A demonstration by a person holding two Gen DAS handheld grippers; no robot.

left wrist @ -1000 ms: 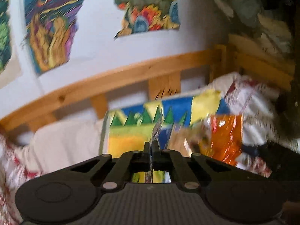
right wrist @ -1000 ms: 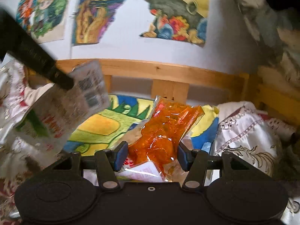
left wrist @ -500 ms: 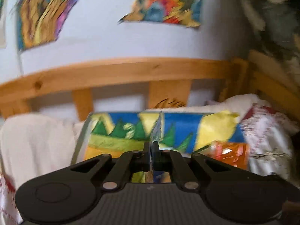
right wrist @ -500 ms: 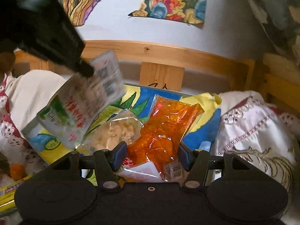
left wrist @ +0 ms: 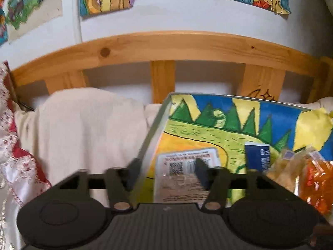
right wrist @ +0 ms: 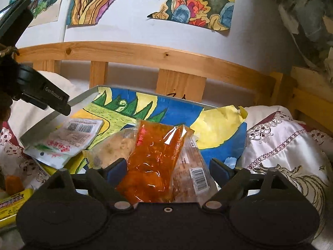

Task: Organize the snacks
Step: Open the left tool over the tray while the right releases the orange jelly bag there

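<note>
A shallow tray (left wrist: 154,129) lined with a bright drawing rests on the bed. Flat on its left part lies a white snack packet (left wrist: 185,166) with barcodes. My left gripper (left wrist: 167,173) hovers just above it, jaws opening, pads clear of the packet. In the right wrist view that packet (right wrist: 68,137) lies at the tray's (right wrist: 52,116) left edge, below the left gripper (right wrist: 64,107). An orange packet (right wrist: 154,158) leans on other snacks between the fingers of my right gripper (right wrist: 168,166). Its jaws are opening and the pads stand off the packet.
A pale snack bag (right wrist: 114,145) and a clear barcoded bag (right wrist: 193,173) flank the orange one. A blue box (left wrist: 258,158) stands in the tray. A yellow bar (right wrist: 12,204) lies outside, front left. A wooden rail (right wrist: 145,52) runs behind and pillows (right wrist: 291,141) crowd the right.
The left gripper came down over the tray, opened and let go of the white packet, which now lies flat. The right jaws spread wide off the orange packet.
</note>
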